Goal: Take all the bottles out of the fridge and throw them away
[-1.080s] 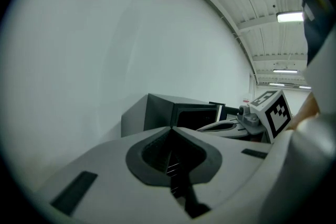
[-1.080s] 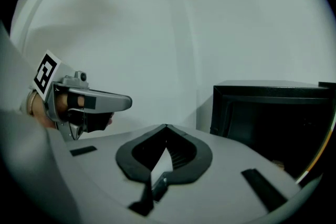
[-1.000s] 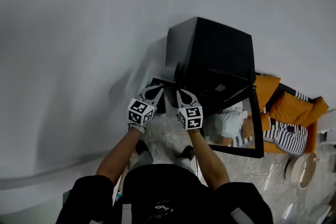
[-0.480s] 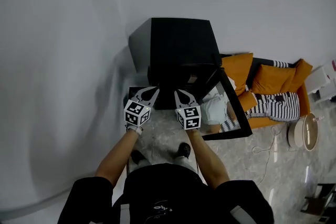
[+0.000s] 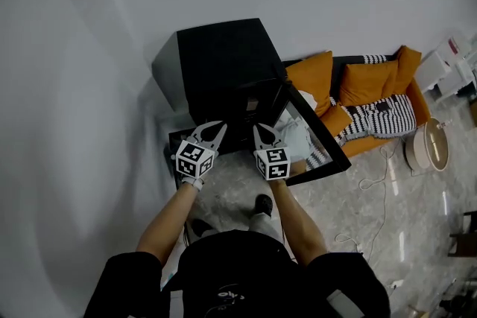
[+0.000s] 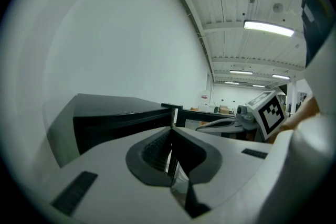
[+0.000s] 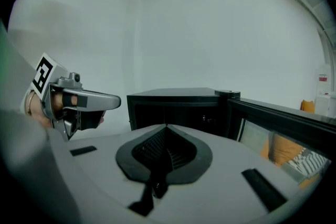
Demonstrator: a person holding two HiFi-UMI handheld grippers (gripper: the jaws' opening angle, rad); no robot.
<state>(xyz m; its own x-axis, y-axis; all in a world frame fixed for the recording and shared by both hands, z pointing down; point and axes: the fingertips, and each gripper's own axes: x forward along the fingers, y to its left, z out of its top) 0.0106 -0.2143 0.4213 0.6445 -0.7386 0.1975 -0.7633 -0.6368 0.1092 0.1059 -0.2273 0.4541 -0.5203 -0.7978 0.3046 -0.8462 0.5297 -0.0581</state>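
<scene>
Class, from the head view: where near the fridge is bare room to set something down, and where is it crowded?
Bare: the flat top of the black box-shaped fridge; the marble floor between its open glass door and the round white disc. Crowded: between door and orange sofa.

Fridge (image 5: pixel 223 59) by wall (image 5: pixel 89 48), door (image 5: pixel 317 149) open R; sofa (image 5: pixel 365 86) R of it.

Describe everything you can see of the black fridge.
The fridge is a boxy black cabinet with a smooth, faintly glossy top. It stands upright on the pale marbled floor, close to the white wall. Its glass-paned door is swung wide open to the right. The inside is dark; its contents cannot be made out.
</scene>
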